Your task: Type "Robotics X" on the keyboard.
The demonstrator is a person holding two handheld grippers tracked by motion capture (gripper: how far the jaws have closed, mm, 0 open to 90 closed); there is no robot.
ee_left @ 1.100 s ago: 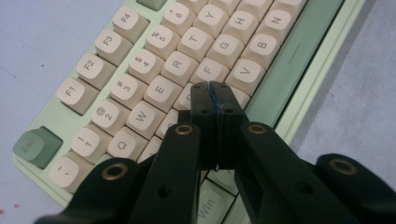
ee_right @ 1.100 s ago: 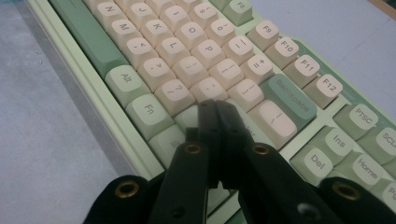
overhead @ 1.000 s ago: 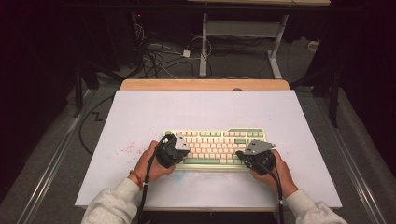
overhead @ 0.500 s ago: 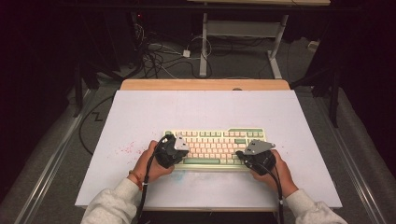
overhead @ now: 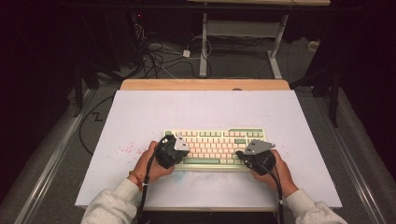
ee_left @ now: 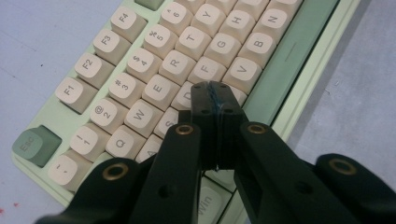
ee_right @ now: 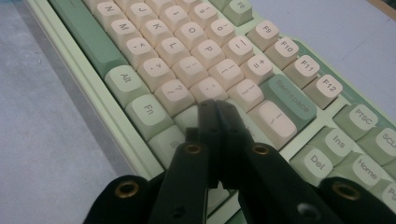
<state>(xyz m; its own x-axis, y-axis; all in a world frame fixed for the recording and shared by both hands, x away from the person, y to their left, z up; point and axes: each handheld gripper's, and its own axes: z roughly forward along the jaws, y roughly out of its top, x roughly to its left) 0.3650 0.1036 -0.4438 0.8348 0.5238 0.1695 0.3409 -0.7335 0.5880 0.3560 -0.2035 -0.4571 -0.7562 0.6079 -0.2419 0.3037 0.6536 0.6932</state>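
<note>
Near the front edge of the surface [overhead: 140, 116] the keyboard [overhead: 215, 147] is laid crosswise; both fingers, left [ee_left: 214, 100] and right [ee_right: 215, 114], are pressed shut, empty, over opposite ends.

High view: up above the person's side, looking forward and down, well back; whole table [overhead: 140, 112] in frame, keyboard [overhead: 215, 140] toward 6 o'clock.
Left gripper view: riding the left gripper [ee_left: 215, 95], very near, facing the keyboard's [ee_left: 140, 70] letter keys toward 12 o'clock.
Right gripper view: riding the right gripper [ee_right: 215, 109], equally near, facing the Backspace end.
Shared: the keyboard and the pale table around it.
</note>
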